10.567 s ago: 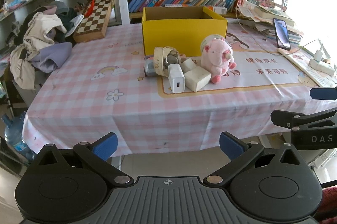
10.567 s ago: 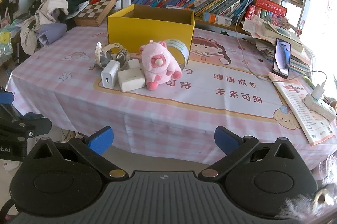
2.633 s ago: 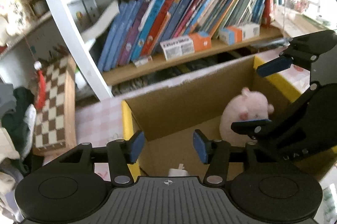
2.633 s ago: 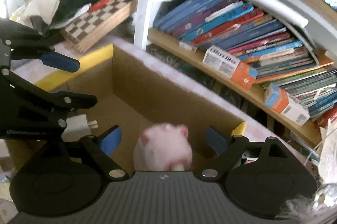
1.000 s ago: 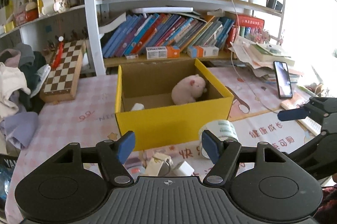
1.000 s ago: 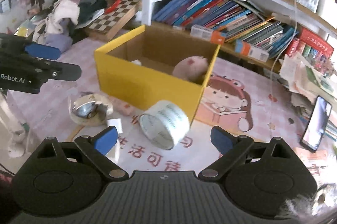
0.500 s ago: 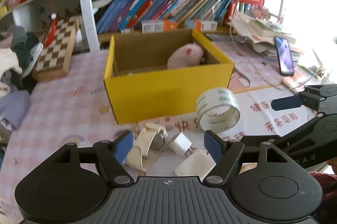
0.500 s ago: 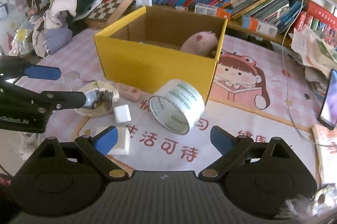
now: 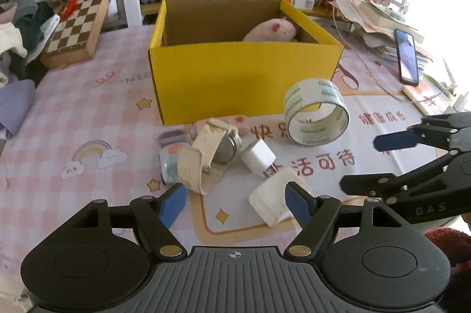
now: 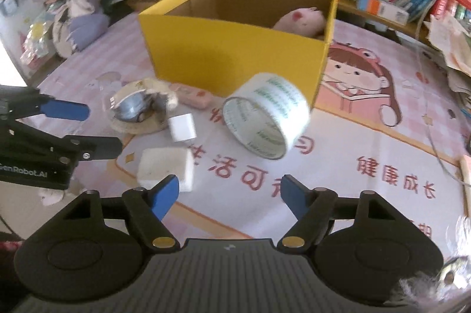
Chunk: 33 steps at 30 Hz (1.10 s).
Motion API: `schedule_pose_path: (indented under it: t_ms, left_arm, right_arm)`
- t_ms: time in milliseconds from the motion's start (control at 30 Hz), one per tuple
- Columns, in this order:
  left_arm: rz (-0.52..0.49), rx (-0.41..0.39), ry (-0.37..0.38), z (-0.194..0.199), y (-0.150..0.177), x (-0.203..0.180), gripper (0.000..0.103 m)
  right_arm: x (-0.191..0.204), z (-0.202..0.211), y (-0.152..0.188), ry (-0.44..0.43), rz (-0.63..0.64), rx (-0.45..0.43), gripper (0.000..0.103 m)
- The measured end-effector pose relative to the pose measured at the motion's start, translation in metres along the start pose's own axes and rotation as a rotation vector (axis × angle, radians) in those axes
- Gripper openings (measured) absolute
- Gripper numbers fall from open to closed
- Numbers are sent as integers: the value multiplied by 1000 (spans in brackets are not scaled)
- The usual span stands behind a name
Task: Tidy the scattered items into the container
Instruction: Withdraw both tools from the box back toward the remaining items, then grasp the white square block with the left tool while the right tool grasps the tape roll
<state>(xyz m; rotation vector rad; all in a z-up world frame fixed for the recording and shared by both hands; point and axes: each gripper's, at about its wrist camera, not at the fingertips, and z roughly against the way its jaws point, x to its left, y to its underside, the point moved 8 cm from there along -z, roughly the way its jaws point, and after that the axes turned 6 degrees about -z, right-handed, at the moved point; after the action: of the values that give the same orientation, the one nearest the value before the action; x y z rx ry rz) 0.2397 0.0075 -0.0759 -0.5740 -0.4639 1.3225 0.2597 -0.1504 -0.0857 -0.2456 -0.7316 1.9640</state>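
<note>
Looking along the left gripper (image 9: 235, 202): its blue fingers are standing wide apart and carrying nothing; they are hovering low over the front of the table (image 9: 88, 107), straddling the near edge of the clutter; white block (image 9: 276, 199) is lying just inside the right finger, small white charger (image 9: 259, 155) a little beyond it, watch with cream strap (image 9: 206, 154) and a small grey-and-orange gadget (image 9: 169, 162) towards the left finger; pink bar (image 9: 235, 123) is lying against the base of the yellow box (image 9: 244, 77); tape roll (image 9: 316, 112) is resting on edge, leaning at the box's right front corner; pink plush (image 9: 272, 30) is already sitting inside the box at its far right; right gripper (image 9: 379, 162) is showing at the right edge, also spread; judging by the pose, the left tool is lining up on the block or charger, which of the two is not settled.

Switching to the right gripper (image 10: 229, 195): fingers are spread with nothing between them, and the tape roll (image 10: 265, 124) is sitting dead ahead, likely its target; white block (image 10: 164, 165) is lying just by its left finger; charger (image 10: 182, 127), watch (image 10: 138, 107) and pink bar (image 10: 192, 96) are sitting further left; plush (image 10: 303, 18) is in the box (image 10: 232, 56); left gripper (image 10: 85, 127) is reaching in from the left; so one item is lying in the container and the rest are lying loose in front of it, close enough for short carries.
</note>
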Motion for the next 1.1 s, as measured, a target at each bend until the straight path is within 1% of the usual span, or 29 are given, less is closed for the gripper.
schedule_pose_path:
  t_ms: [100, 233, 300, 433, 733, 900, 967, 1000, 1100]
  left_arm:
    - [-20, 7, 13, -1, 5, -5, 75]
    - [-56, 11, 26, -1, 7, -12, 75]
    - [-74, 11, 32, -3, 7, -15, 75]
    - [-78, 21, 46, -10, 6, -19, 75]
    - [-88, 44, 79, -24, 3, -27, 74]
    - [-128, 61, 80, -35, 2, -32, 73]
    - [-139, 69, 86, -39, 1, -34, 72]
    - [-143, 73, 88, -41, 1, -35, 68]
    - [-155, 82, 96, -46, 0, -37, 67]
  right_arm:
    - [6, -5, 3, -14, 14, 19, 74]
    - [9, -6, 1, 3, 24, 13, 72]
    - [7, -6, -2, 15, 22, 1, 72]
    - [1, -6, -6, 35, 14, -11, 72]
    - [-11, -7, -13, 49, 12, -25, 72]
    - [-18, -10, -17, 55, 4, -25, 72]
    - [-20, -11, -19, 57, 5, -23, 72]
    - [-21, -12, -20, 57, 5, -21, 71]
    - [-24, -16, -23, 57, 4, -16, 69]
